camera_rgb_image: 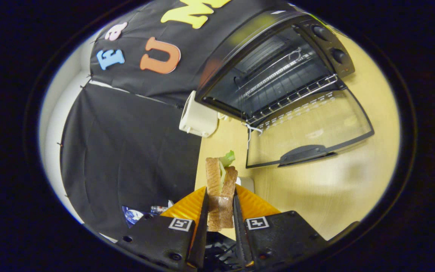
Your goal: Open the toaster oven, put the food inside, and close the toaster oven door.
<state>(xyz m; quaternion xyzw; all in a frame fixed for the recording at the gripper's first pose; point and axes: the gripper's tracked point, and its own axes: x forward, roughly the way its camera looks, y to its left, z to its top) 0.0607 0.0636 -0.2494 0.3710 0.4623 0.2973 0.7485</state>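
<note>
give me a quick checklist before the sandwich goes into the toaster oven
1. Grip: gripper shut on the sandwich, both fingers pressing its bread slices: ok.
2. Filling: lettuce pokes out of the sandwich's far end; whether it is loose: cannot tell.
3. Toaster oven open: glass door folded down flat: ok.
4. Wire rack in place and bare: ok.
5. Path: wooden table between sandwich and door shows no obstacle: ok.
6. White box sits beside the oven, off the path: ok.
</note>
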